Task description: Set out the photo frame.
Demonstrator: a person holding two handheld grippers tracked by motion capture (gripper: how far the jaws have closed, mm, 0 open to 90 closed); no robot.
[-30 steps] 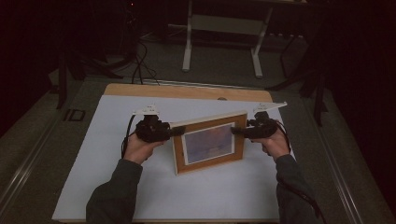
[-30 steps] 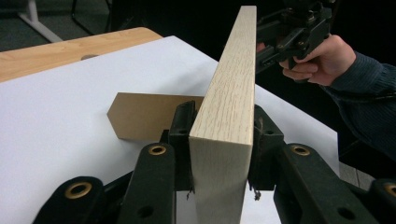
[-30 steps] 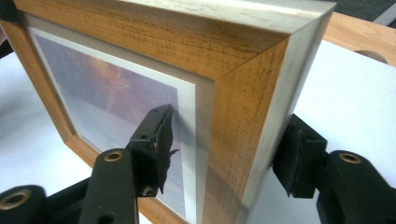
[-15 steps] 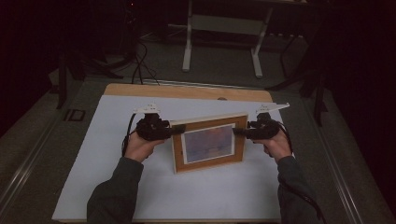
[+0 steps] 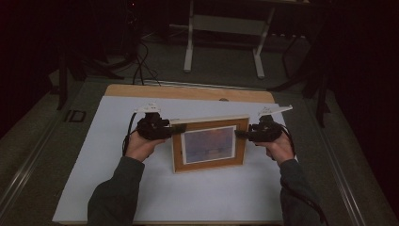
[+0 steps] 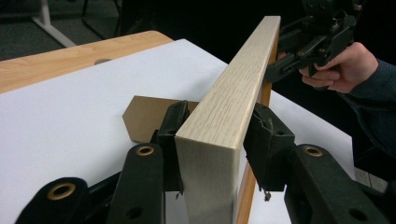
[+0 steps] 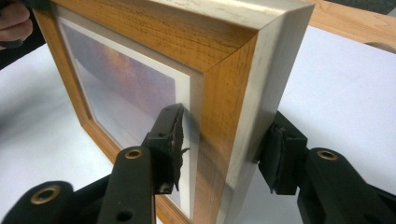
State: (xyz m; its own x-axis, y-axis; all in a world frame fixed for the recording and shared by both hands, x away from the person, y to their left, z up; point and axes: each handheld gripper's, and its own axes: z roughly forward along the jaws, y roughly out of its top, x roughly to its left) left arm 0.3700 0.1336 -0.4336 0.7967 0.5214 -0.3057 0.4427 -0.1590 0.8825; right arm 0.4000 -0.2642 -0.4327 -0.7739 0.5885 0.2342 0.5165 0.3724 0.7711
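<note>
Hands at either end of an upright wooden picture frame (image 5: 210,144), one gripper clamped on each side.

Both forearms reached in from the near edge of the table, palms turned inward toward the frame. The left gripper (image 5: 170,129) pinched the frame's upper left corner, its jaws pressed against front and back faces in the left gripper view (image 6: 212,140); the right gripper (image 5: 241,133) squeezed the right edge, one jaw on the glass side and one behind (image 7: 219,144). The frame stood on its lower edge on the white tabletop sheet (image 5: 94,179), near the middle, picture facing the person, with its brown back stand (image 6: 144,116) lying on the sheet behind it. Compared with a second before, the frame stood slightly more square to the person, and the hands had hardly shifted.
</note>
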